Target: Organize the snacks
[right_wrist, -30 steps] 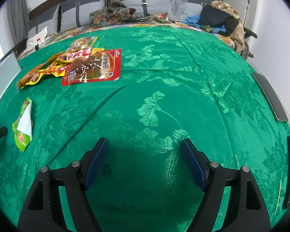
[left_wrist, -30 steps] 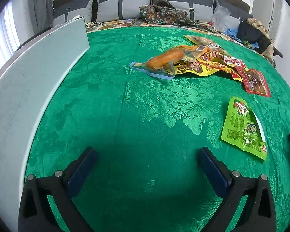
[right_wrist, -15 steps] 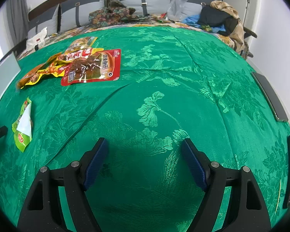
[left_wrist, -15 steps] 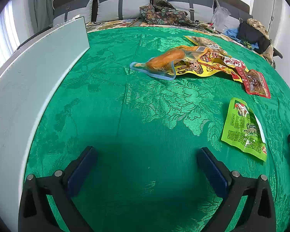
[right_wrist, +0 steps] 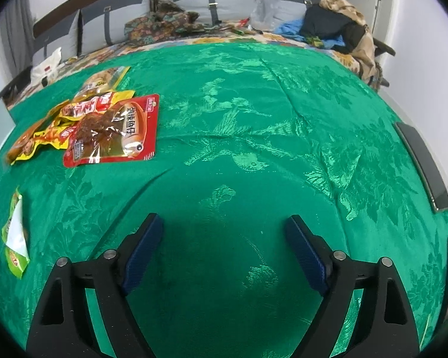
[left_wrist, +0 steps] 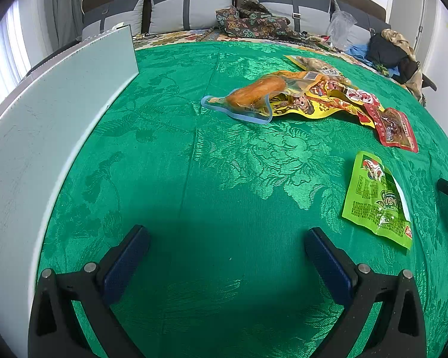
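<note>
Snack packets lie on a green patterned cloth. In the left wrist view a clear pouch with an orange sausage rests on yellow packets, a red packet lies to their right, and a green packet lies nearer, on the right. My left gripper is open over bare cloth. In the right wrist view the red packet and the yellow packets lie at the far left, the green packet at the left edge. My right gripper hangs over bare cloth, its jaws opening with nothing between them.
A tall pale grey panel borders the cloth on the left. Grey cushions, patterned fabric and clothes line the far side. A dark flat device lies at the cloth's right edge.
My right gripper has moved forward over the cloth, so the packets sit nearer in its view, and its jaws have spread a little wider. The left gripper has kept still.
</note>
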A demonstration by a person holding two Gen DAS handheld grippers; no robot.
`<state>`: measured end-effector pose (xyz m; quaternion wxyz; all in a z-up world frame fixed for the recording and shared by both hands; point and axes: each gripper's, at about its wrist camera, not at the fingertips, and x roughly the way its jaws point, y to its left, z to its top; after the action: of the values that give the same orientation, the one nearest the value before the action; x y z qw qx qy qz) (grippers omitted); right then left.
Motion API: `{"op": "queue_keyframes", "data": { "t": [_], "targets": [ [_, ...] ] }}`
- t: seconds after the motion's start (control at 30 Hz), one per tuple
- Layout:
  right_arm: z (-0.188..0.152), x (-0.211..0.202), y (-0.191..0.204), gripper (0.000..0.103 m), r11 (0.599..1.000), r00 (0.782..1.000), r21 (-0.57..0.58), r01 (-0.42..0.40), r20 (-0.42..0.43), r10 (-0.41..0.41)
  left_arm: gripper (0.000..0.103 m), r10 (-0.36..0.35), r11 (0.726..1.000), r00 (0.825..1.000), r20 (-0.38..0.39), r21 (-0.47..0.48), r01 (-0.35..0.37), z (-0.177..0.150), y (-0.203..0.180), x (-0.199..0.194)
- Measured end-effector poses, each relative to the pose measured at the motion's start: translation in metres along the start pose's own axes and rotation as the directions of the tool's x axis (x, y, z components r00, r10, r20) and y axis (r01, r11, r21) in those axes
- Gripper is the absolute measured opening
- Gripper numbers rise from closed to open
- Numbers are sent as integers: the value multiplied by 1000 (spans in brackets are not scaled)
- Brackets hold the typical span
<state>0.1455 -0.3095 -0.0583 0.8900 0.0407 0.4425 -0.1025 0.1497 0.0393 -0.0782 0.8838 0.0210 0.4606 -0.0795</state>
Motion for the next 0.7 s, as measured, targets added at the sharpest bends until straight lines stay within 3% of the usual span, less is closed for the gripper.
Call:
{"op": "queue_keyframes", "data": {
  "t": [0.7],
  "targets": [
    [-1,-1,1,88,1000,1000,0,1,-1,-1,103,3,1000,1000,0,0,-3,0,0,0]
  ]
}}
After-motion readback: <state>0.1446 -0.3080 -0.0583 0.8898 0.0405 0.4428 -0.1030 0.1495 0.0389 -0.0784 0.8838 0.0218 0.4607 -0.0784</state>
